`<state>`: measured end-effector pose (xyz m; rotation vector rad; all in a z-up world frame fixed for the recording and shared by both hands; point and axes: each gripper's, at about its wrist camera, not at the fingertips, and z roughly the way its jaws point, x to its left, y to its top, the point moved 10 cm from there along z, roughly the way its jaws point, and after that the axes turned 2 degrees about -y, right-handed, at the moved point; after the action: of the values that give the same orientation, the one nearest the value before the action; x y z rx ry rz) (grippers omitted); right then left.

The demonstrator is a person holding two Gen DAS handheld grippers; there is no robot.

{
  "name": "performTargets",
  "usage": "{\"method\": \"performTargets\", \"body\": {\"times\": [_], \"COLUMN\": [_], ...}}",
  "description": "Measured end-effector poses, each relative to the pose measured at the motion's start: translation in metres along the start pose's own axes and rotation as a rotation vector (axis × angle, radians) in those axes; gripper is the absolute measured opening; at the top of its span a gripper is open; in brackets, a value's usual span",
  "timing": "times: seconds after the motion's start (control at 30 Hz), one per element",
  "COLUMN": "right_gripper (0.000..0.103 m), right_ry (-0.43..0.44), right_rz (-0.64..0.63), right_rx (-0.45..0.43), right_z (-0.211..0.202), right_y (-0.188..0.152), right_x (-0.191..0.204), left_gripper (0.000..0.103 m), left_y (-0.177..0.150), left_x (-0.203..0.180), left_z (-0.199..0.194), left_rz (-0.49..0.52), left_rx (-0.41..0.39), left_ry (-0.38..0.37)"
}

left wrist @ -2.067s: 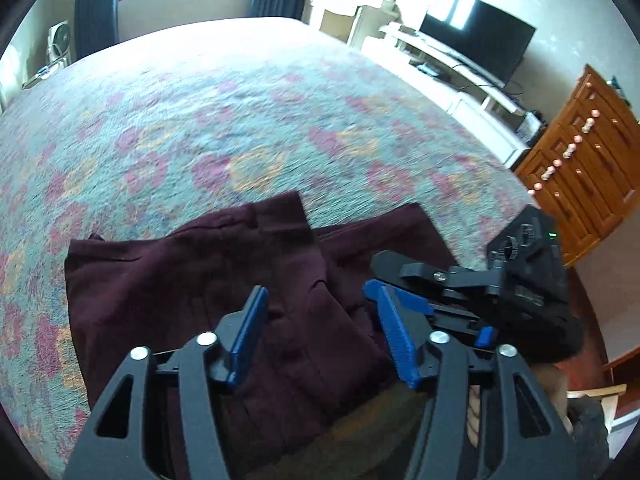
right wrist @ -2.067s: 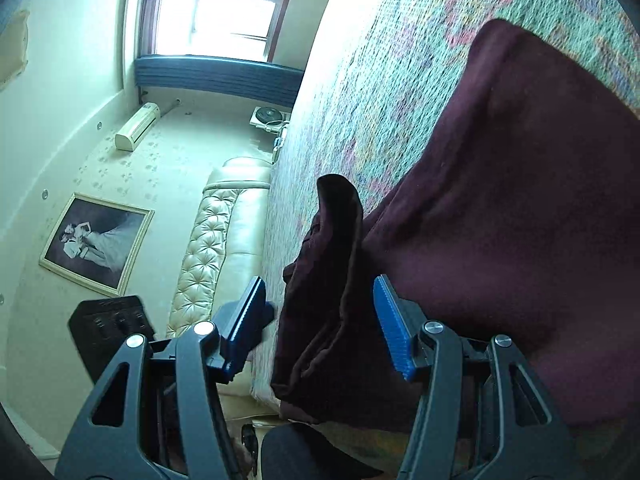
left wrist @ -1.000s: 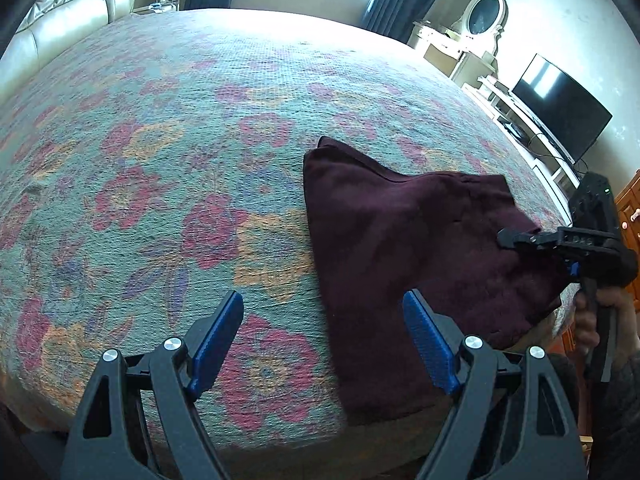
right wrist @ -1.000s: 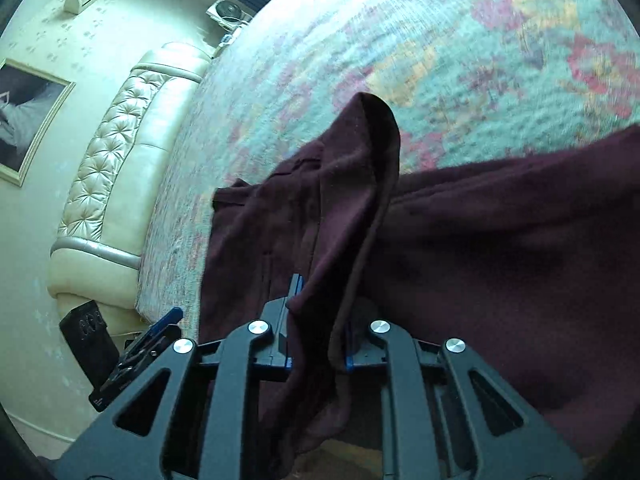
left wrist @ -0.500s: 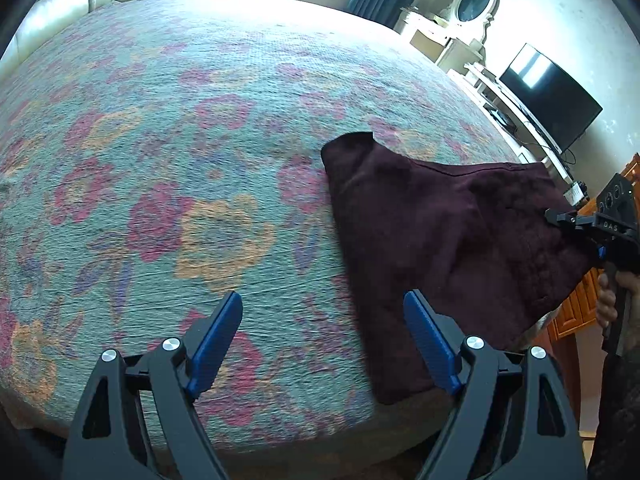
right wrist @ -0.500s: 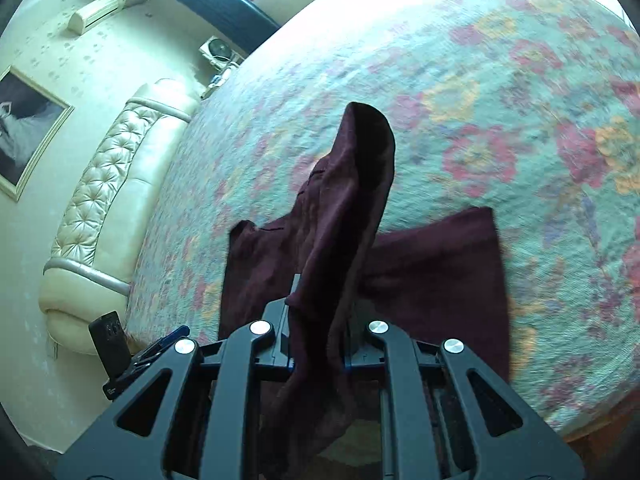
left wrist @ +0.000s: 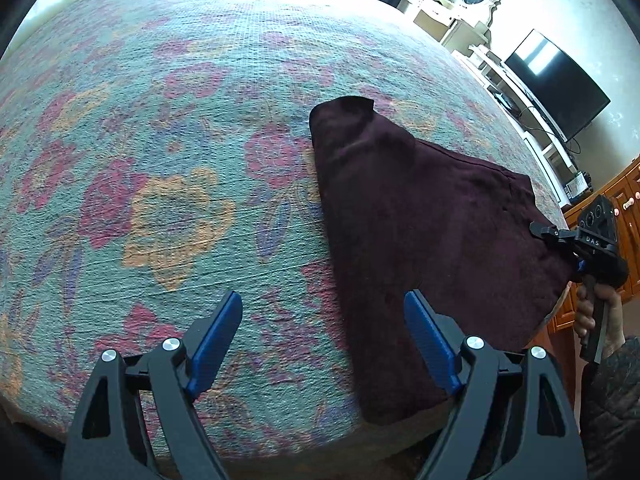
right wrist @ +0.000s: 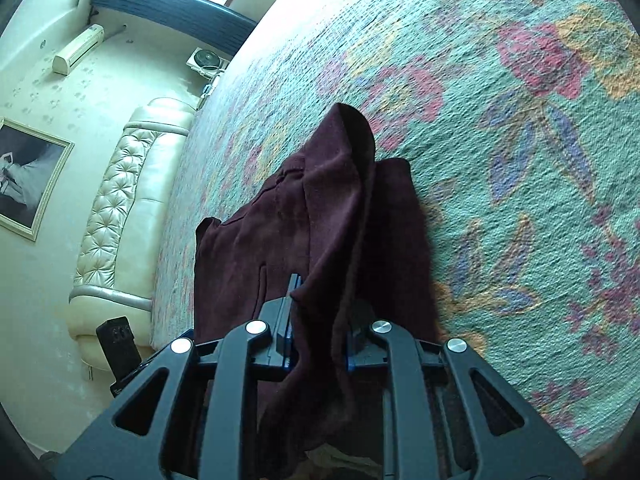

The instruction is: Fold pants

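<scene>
Pants (left wrist: pixel 420 220): dark maroon, lying folded on a floral bedspread (left wrist: pixel 160 140) near the bed's front right corner as the left view shows it, one corner hanging slightly over the edge

Left gripper (left wrist: pixel 322 344): jaws spread wide, nothing between them, hovering above bare bedspread just left of the pants; its right blue pad (left wrist: pixel 426 340) is over the fabric's near edge, contact not determinable

Right gripper (right wrist: pixel 318 332): jaws narrow and beginning to part, with a bunched fold of the pants (right wrist: pixel 332 220) between them; the pads appear to press on the cloth. From the grip the fabric rises to a raised peak, then falls to the layer spread flat on the bedspread (right wrist: pixel 520 160)

In the left view the right gripper (left wrist: pixel 560 236) sits at the pants' far right corner, held by a hand (left wrist: pixel 596 312)

Surroundings: television (left wrist: pixel 556 80), wooden dresser (left wrist: pixel 624 200), padded headboard (right wrist: pixel 120 208), framed picture (right wrist: pixel 28 176)
</scene>
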<state>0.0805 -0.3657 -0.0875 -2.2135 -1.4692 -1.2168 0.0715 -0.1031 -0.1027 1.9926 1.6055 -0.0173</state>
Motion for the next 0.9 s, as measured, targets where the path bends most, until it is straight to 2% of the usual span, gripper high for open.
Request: {"method": "performTargets", "body": {"times": [0.1, 0.13, 0.17, 0.23, 0.33, 0.47, 0.53, 0.77, 0.9], "right_gripper": [0.027, 0.036, 0.053, 0.061, 0.066, 0.067, 0.068, 0.073, 0.079], "right_ry": [0.01, 0.011, -0.002, -0.04, 0.008, -0.013, 0.023, 0.166, 0.164], "right_rz": [0.038, 0.051, 0.057, 0.056, 0.103, 0.116, 0.141, 0.158, 0.105], "right_rx": [-0.047, -0.063, -0.079, -0.11, -0.088, -0.044, -0.051, 0.036, 0.065], "right_z": [-0.022, -0.031, -0.038, -0.053, -0.056, -0.048, -0.046, -0.03, -0.026], "right_y": [0.007, 0.008, 0.009, 0.009, 0.001, -0.014, -0.017, -0.032, -0.035], "right_x": [-0.01, -0.014, -0.018, -0.027, -0.036, -0.048, -0.05, -0.036, -0.026], "left_gripper": [0.082, 0.082, 0.082, 0.082, 0.082, 0.082, 0.084, 0.085, 0.085], "left_y": [0.001, 0.001, 0.001, 0.0, -0.003, -0.008, -0.01, -0.008, -0.005], "left_x": [0.0, 0.0, 0.0, 0.0, 0.002, 0.003, 0.0, -0.018, -0.024], "left_z": [0.001, 0.0, 0.0, 0.001, 0.003, 0.006, 0.007, 0.013, 0.018], "left_rz": [-0.008, -0.011, -0.012, -0.016, -0.04, -0.075, -0.071, -0.076, -0.118], "left_rx": [0.001, 0.001, 0.002, 0.004, 0.015, 0.031, 0.037, 0.07, 0.077], "left_ry": [-0.006, -0.01, -0.012, -0.017, -0.041, -0.071, -0.09, -0.2, -0.268]}}
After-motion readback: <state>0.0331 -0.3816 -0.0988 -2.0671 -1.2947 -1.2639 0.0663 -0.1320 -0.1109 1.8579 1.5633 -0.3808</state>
